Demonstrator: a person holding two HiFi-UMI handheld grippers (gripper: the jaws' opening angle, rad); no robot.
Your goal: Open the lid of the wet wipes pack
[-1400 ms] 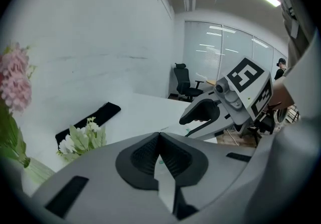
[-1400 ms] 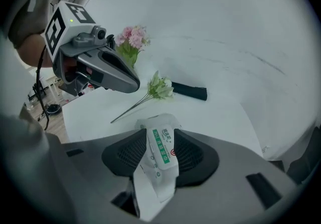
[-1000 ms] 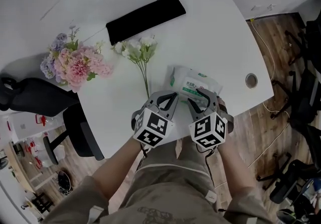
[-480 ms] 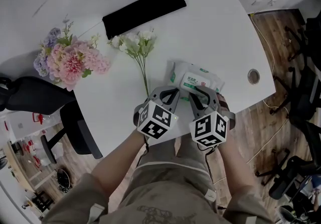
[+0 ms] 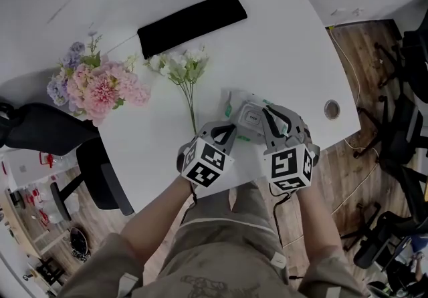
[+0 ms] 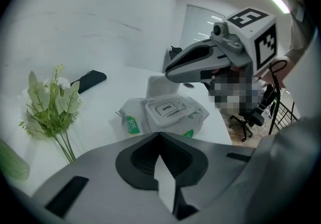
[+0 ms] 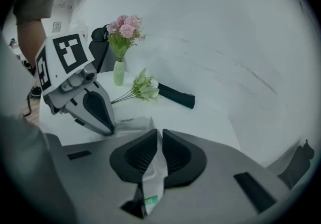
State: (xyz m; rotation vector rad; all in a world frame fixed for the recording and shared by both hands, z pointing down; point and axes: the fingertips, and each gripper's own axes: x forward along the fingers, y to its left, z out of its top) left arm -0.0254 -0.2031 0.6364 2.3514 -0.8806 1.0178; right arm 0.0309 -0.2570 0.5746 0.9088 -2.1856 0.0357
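Observation:
The wet wipes pack (image 5: 246, 115) lies near the front edge of the white table (image 5: 287, 43). Its lid (image 6: 168, 110), marked OPEN, is down. My left gripper (image 5: 229, 128) sits at the pack's near-left edge. Its jaws meet, and a white sliver of the pack (image 6: 165, 188) shows between them. My right gripper (image 5: 267, 112) is at the pack's right end with its jaws closing. The pack's film (image 7: 149, 188) is pinched between its pads. In the left gripper view the right gripper (image 6: 168, 73) holds that end fin raised. The right gripper view shows the left gripper (image 7: 107, 128) low beside the pack.
A sprig of white flowers (image 5: 179, 66) lies left of the pack. A pink bouquet (image 5: 97, 86) stands at the table's left end, and a black case (image 5: 192, 23) lies at the back. A cable hole (image 5: 332, 109) is at the right. An office chair (image 5: 40, 126) stands to the left.
The right gripper moved forward over the pack's right end and its jaws closed from wide open onto the film. The left gripper sank a little and stayed at the near edge.

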